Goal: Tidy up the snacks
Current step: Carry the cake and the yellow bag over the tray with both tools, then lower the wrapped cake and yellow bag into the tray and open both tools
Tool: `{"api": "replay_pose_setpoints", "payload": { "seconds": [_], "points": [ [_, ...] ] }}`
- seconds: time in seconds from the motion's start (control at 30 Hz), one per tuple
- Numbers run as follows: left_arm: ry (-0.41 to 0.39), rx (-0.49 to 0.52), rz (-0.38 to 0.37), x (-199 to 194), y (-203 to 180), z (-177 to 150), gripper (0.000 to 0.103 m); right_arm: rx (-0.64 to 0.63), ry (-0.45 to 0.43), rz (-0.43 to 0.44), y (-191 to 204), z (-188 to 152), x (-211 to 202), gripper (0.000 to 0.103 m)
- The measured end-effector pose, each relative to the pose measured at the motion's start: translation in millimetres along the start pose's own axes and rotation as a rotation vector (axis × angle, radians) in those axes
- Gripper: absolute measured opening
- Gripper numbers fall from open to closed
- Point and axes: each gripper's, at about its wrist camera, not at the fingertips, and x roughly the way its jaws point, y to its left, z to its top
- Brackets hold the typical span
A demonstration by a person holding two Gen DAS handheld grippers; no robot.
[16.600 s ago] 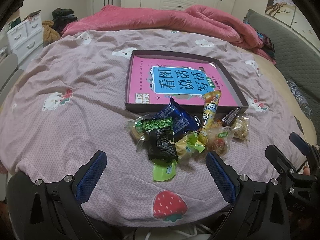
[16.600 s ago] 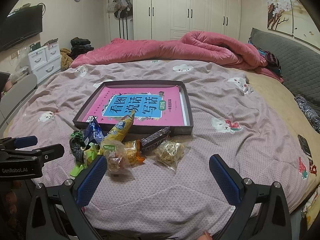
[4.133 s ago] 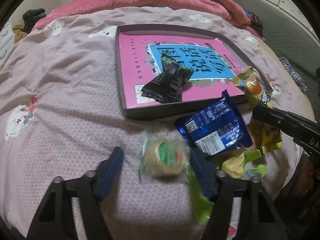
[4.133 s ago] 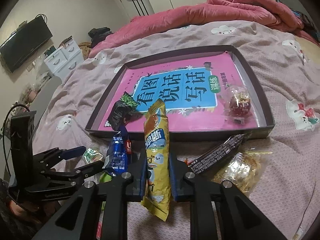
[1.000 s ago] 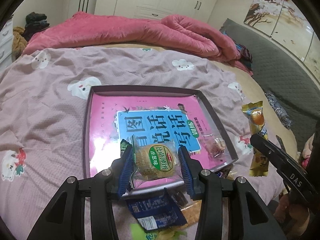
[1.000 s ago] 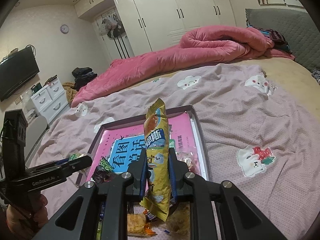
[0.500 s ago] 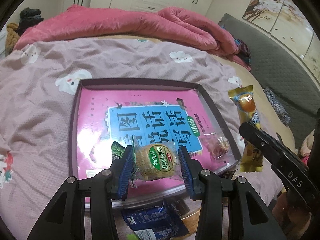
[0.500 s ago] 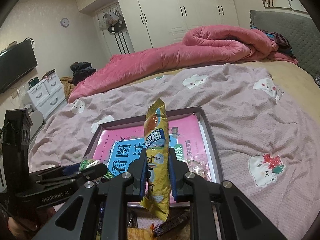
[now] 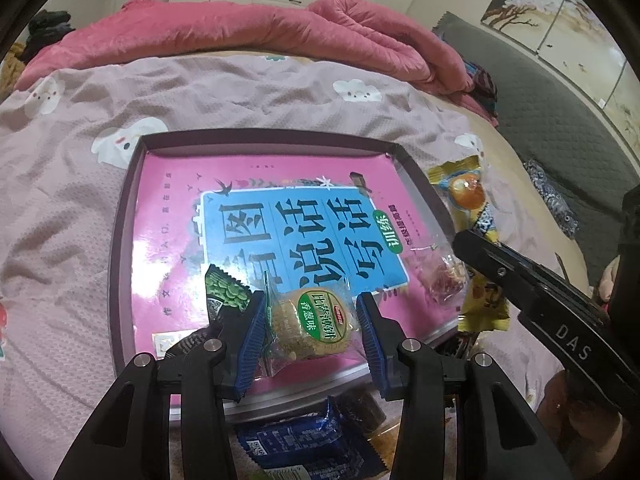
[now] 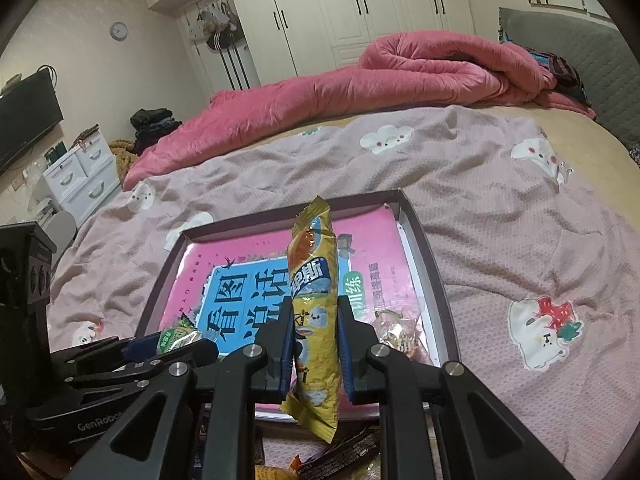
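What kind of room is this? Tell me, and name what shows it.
A bedroom, almost certainly. The shallow box for the snacks sits on a bed with a cartoon-print sheet, a rumpled pink duvet lies beyond it, and white built-in wardrobes line the far wall.

1. Trays: one (image 9: 128,216), on the bed.
2. Snack packets inside the tray: two, a dark green-topped one (image 9: 224,294) and a clear reddish one (image 9: 442,276).
3. Packets held up in grippers: two, a round cake (image 9: 310,322) and a long yellow packet (image 10: 314,308).
4. Blue packets before the tray: one (image 9: 296,444).
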Motion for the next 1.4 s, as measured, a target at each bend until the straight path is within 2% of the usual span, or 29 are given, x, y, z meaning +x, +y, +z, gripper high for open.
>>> {"api": "replay_pose_setpoints", "payload": {
  "seconds": [0.43,1.1,1.4],
  "points": [
    [0.027,0.02,-0.006,11.2,-3.6,-3.2,0.047,-0.002,0.073,-0.004,1.4,-8.0,26.1,0.019],
    [0.061,0.028,-0.033,20.6,-11.1,-9.0,0.047,-0.023,0.146,-0.031,0.7,-24.1,40.8,0.021],
    [0.065,0.019,-0.021,21.8,-7.1,-10.2,0.047,-0.021,0.145,-0.036,-0.7,-26.9,37.1,0.021]
  ]
}}
